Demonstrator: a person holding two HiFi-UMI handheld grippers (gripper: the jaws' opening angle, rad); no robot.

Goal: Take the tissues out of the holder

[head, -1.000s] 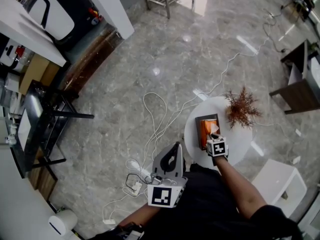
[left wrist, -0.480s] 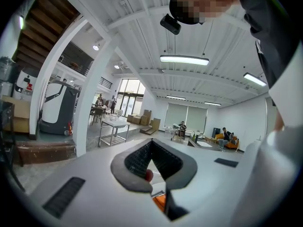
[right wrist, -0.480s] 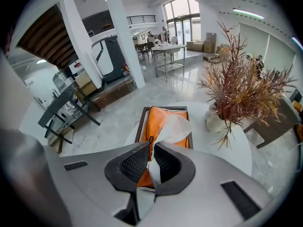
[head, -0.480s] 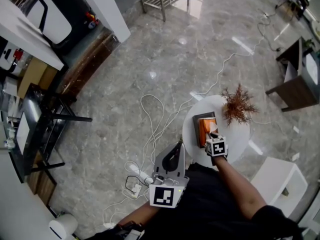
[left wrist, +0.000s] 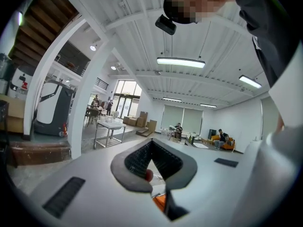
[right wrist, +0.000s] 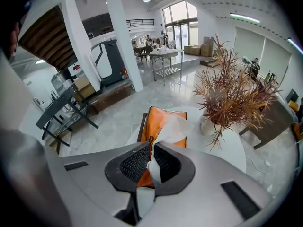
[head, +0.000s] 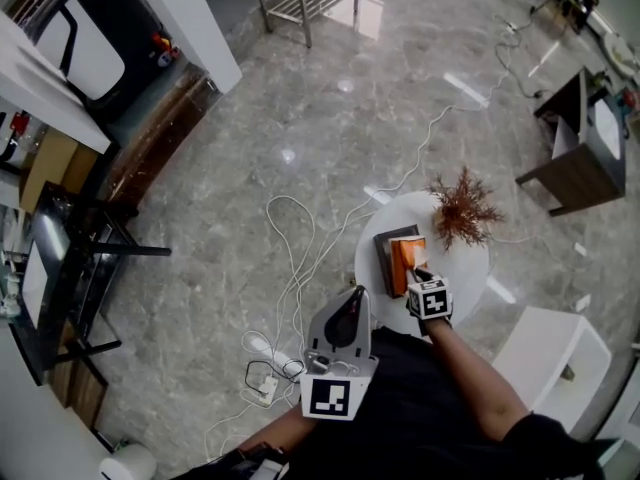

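Observation:
An orange tissue pack (head: 401,260) lies in a dark holder (head: 386,243) on a small round white table (head: 465,268). In the right gripper view the pack (right wrist: 160,122) shows just ahead, and a white tissue (right wrist: 174,126) rises out of its top. My right gripper (head: 419,275) is shut on that tissue, which runs down between the jaws (right wrist: 151,167). My left gripper (head: 351,294) is held up near the person's body, left of the table. In the left gripper view it (left wrist: 151,148) is shut, with nothing in it.
A dried reddish plant (head: 461,208) in a white pot stands on the table right behind the pack. White cables (head: 300,258) and a power strip (head: 266,388) lie on the marble floor to the left. A white box (head: 550,363) sits at the lower right, and a dark side table (head: 575,148) at the upper right.
My right gripper has drawn back a little from the pack toward the person, still holding the tissue. The head view has shifted; the left gripper keeps its place.

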